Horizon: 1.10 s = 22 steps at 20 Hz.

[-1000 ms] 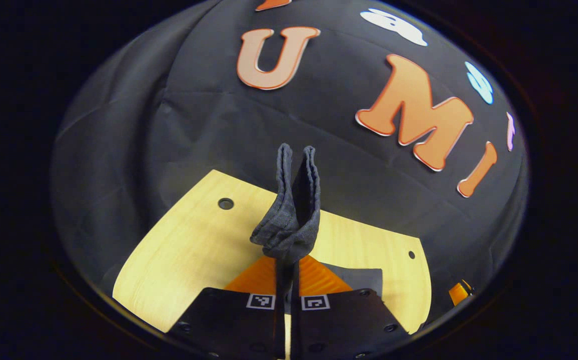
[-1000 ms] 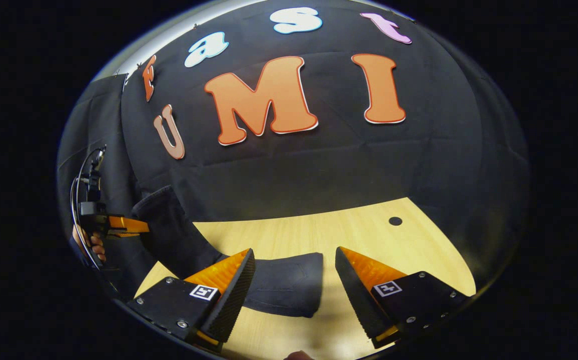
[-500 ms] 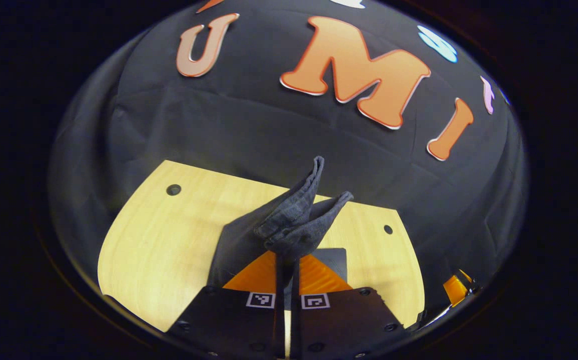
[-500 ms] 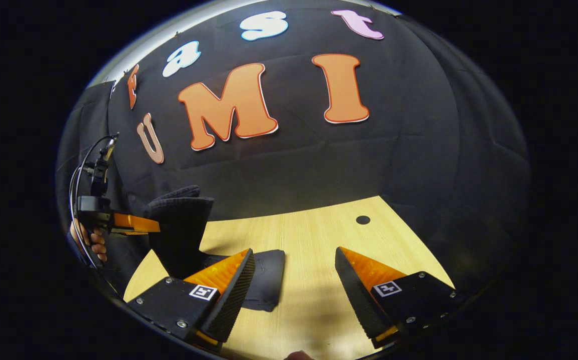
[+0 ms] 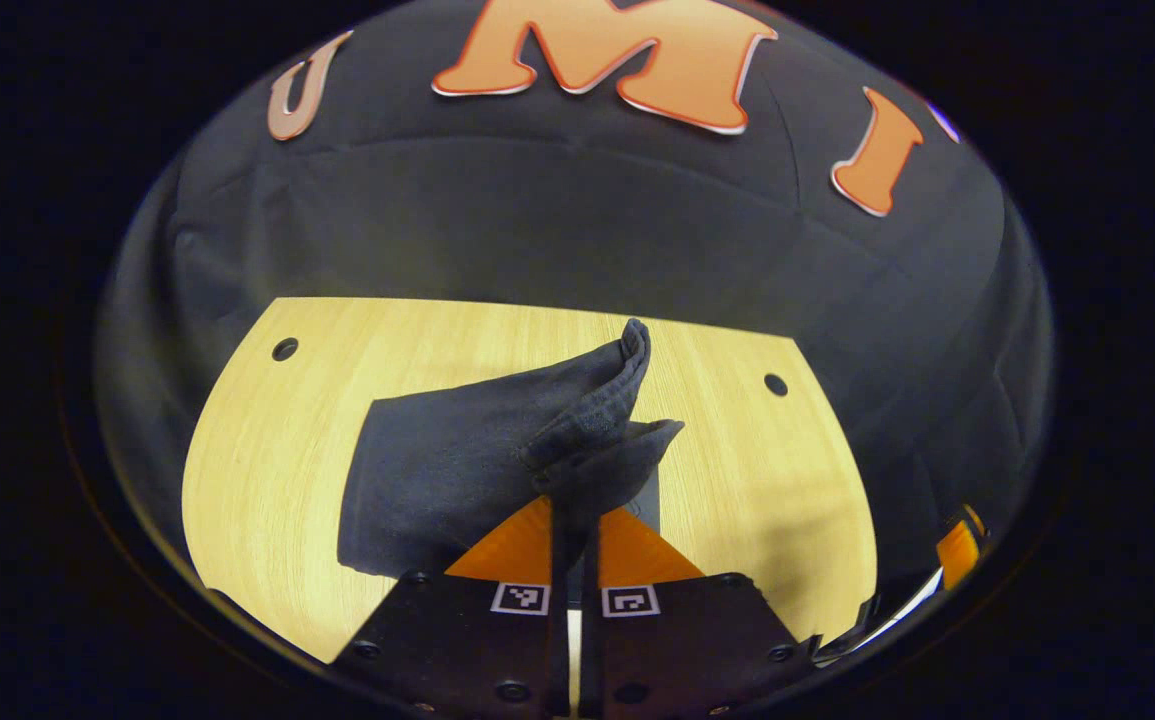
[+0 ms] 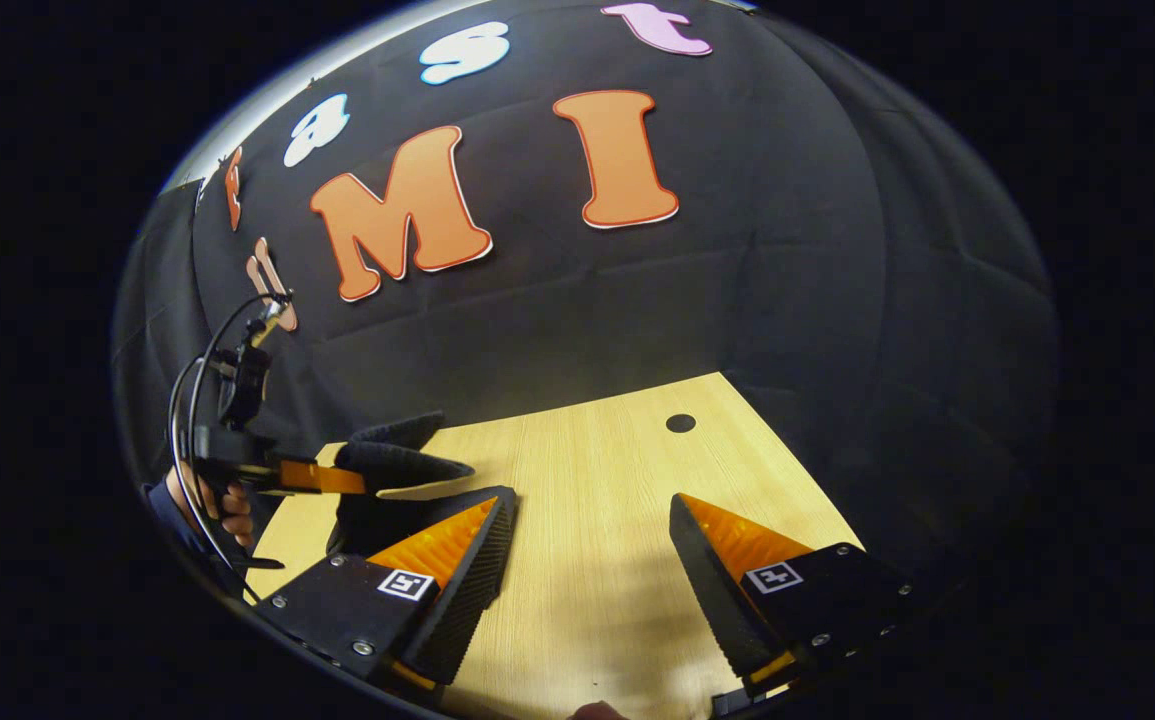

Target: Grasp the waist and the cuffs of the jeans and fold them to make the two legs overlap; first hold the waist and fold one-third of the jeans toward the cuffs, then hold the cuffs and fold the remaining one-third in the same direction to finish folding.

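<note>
The dark jeans (image 5: 457, 470) lie folded on the wooden table (image 5: 267, 440), with one bunched end lifted off the pile. My left gripper (image 5: 574, 512) is shut on that raised end, and the cloth fans out above the fingertips. In the right gripper view the same jeans (image 6: 392, 465) hang from the left gripper (image 6: 322, 477), held by a hand (image 6: 227, 500) at the far left. My right gripper (image 6: 587, 560) stands open over bare table, to the right of the jeans, with nothing between its fingers.
The table (image 6: 617, 520) has small round holes near its far corners (image 5: 285, 349) (image 5: 775, 384) (image 6: 680, 423). Black cloth walls close it in behind and at both sides. In the left gripper view, part of the right gripper (image 5: 957, 545) shows low at the right.
My left gripper has carried the held end of the jeans down and over the pile, so the cloth now lies lower and flatter. My right gripper drifted right, away from the jeans, still open.
</note>
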Each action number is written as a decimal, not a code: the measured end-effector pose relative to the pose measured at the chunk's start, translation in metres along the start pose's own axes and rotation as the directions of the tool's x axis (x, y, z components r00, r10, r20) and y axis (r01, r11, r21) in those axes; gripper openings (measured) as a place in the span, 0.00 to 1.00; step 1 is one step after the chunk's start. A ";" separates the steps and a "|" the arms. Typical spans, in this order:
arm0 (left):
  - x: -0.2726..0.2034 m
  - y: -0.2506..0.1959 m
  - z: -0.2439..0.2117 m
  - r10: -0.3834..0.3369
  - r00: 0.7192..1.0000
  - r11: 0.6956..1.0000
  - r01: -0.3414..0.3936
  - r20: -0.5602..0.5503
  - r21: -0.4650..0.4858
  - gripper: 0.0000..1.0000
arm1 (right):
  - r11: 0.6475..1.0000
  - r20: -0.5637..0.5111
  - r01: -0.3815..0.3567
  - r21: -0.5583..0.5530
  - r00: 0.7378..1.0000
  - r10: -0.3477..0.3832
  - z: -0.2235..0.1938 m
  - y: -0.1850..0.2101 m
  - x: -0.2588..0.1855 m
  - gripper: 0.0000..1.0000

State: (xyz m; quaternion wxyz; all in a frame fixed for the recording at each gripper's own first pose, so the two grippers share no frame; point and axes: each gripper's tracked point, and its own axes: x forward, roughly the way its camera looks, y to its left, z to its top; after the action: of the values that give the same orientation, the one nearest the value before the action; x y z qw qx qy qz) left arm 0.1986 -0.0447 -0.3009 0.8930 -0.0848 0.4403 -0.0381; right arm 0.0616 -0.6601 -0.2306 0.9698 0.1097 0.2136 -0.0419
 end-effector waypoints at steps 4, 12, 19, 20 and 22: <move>0.019 -0.016 -0.041 0.016 0.995 0.998 -0.010 -0.096 0.070 0.05 | 1.000 -0.017 -0.016 -0.001 1.000 0.016 -0.001 -0.002 0.007 0.98; 0.004 -0.052 -0.081 -0.155 0.972 0.983 0.169 -0.179 0.066 0.79 | 0.997 -0.021 -0.074 -0.036 0.997 0.073 0.003 0.027 0.014 0.98; -0.072 0.005 -0.012 -0.066 0.974 0.994 0.046 0.215 0.100 0.99 | 0.985 0.060 -0.112 -0.132 0.991 0.121 0.023 0.091 0.018 0.98; -0.086 0.016 -0.003 -0.047 0.963 0.995 0.022 0.264 0.098 0.99 | 0.982 0.068 -0.109 -0.155 0.990 0.120 0.024 0.101 0.019 0.97; -0.122 0.040 0.012 -0.022 0.932 0.997 -0.007 0.362 0.078 0.98 | 0.971 0.095 -0.125 -0.202 0.985 0.146 0.027 0.132 0.012 0.98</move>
State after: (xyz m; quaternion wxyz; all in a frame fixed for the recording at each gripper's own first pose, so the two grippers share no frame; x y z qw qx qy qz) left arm 0.1336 0.0134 -0.2063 0.9613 -0.0570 0.2661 -0.0423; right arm 0.1000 -0.5383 -0.1858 0.9868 0.0260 0.1551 0.0397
